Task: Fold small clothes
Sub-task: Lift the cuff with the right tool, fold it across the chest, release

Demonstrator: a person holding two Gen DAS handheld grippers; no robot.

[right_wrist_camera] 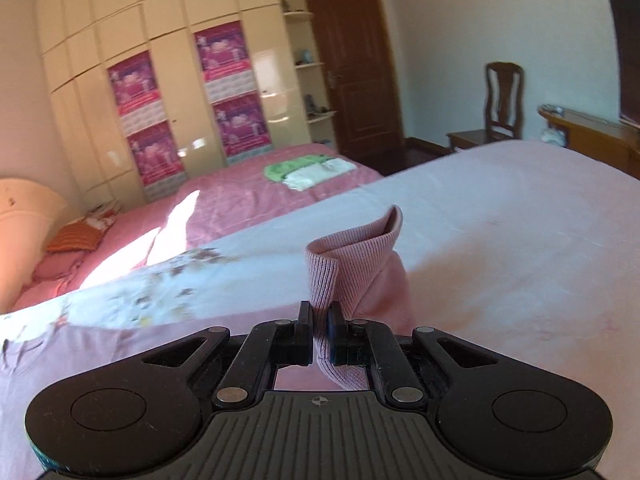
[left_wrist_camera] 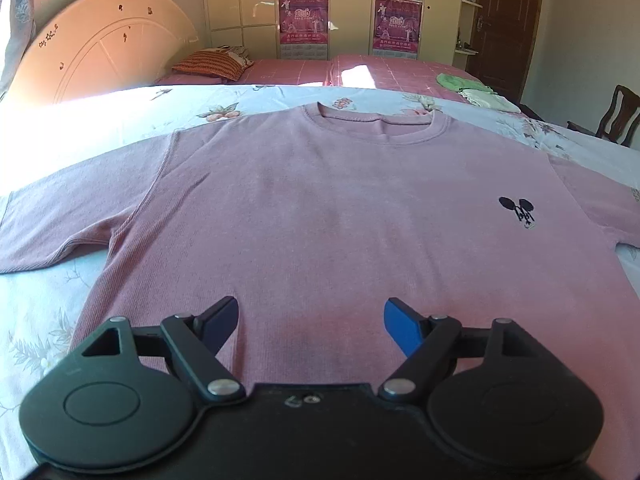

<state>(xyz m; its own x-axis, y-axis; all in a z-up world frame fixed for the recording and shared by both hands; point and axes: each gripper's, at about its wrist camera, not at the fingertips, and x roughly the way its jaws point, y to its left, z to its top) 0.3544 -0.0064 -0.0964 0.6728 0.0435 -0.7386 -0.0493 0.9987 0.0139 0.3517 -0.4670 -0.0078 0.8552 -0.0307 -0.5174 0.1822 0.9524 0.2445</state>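
A pink T-shirt with a small black logo lies flat, front up, on the floral bedsheet, collar away from me. My left gripper is open and empty, just above the shirt's lower middle. My right gripper is shut on a ribbed edge of the pink shirt, which stands up in a fold between the fingers, lifted off the bed; which part of the shirt it is I cannot tell.
A second bed with a pink cover lies beyond, with a striped pillow and folded green and white clothes. Cream wardrobes, a brown door and a wooden chair stand behind.
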